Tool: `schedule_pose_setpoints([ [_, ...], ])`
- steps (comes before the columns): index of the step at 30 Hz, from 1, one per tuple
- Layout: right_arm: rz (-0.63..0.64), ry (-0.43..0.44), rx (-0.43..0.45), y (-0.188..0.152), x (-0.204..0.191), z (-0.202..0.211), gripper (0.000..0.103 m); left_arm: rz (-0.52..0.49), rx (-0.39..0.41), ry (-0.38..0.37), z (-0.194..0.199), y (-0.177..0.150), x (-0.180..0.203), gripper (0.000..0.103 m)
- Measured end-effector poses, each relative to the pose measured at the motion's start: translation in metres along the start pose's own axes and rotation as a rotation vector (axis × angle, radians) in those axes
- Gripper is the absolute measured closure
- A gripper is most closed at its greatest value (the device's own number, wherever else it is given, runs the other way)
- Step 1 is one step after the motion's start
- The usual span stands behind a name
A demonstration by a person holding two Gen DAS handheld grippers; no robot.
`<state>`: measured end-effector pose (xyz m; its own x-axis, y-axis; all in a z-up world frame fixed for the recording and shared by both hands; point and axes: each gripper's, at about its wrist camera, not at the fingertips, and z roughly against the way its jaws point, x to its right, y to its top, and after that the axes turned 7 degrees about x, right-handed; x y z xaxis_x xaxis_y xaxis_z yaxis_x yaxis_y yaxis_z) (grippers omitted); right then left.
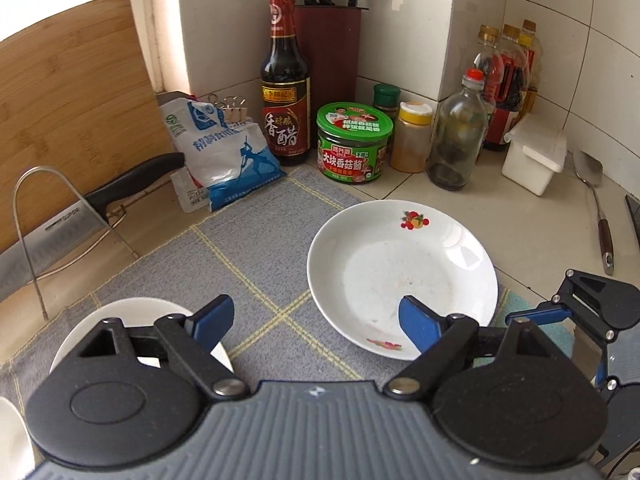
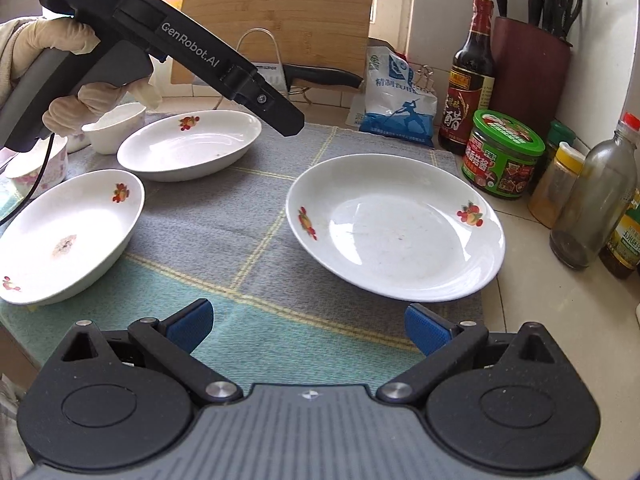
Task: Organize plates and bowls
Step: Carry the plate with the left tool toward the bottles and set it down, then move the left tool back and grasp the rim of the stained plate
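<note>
A white plate with fruit prints [image 1: 400, 272] [image 2: 396, 228] lies on the grey checked mat [image 2: 224, 224], at its right side. My left gripper [image 1: 316, 320] hovers open over the plate's near rim with nothing between its fingers. My right gripper [image 2: 308, 320] is open and empty too, just short of the same plate. Two more fruit-print plates [image 2: 188, 144] [image 2: 68, 236] sit at the mat's left. Behind them stand a small white bowl [image 2: 116, 124] and a flowered bowl [image 2: 36, 168]. A gloved hand [image 2: 44, 40] holds the left tool's black body [image 2: 200, 52] above them.
Along the tiled wall stand a salt bag [image 1: 224, 152], a vinegar bottle [image 1: 286, 92], a green-lidded jar [image 1: 352, 144], spice jars, a glass bottle [image 1: 456, 136] and a knife block [image 1: 328, 48]. A cleaver [image 1: 120, 192] rests in a wire rack by the wooden board [image 1: 80, 100]. A spatula [image 1: 596, 204] lies at the right.
</note>
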<state>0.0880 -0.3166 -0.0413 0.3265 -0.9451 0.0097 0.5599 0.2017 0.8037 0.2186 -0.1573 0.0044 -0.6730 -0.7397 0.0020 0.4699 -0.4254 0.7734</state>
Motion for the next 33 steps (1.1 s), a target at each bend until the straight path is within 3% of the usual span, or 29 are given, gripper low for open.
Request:
schedule_pose_setpoints([
  [10, 0.034, 0.063, 0.018, 0.001, -0.039, 0.010, 0.000, 0.138, 0.017, 0.134, 0.066, -0.057, -0.015, 0.013],
  [20, 0.080, 0.151, -0.031, -0.011, -0.079, 0.002, 0.000, 0.290, -0.002, 0.244, 0.113, -0.109, -0.031, 0.013],
  [33, 0.183, 0.281, -0.046, -0.017, -0.123, -0.020, 0.000, 0.325, -0.052, 0.311, 0.134, -0.141, -0.039, 0.013],
])
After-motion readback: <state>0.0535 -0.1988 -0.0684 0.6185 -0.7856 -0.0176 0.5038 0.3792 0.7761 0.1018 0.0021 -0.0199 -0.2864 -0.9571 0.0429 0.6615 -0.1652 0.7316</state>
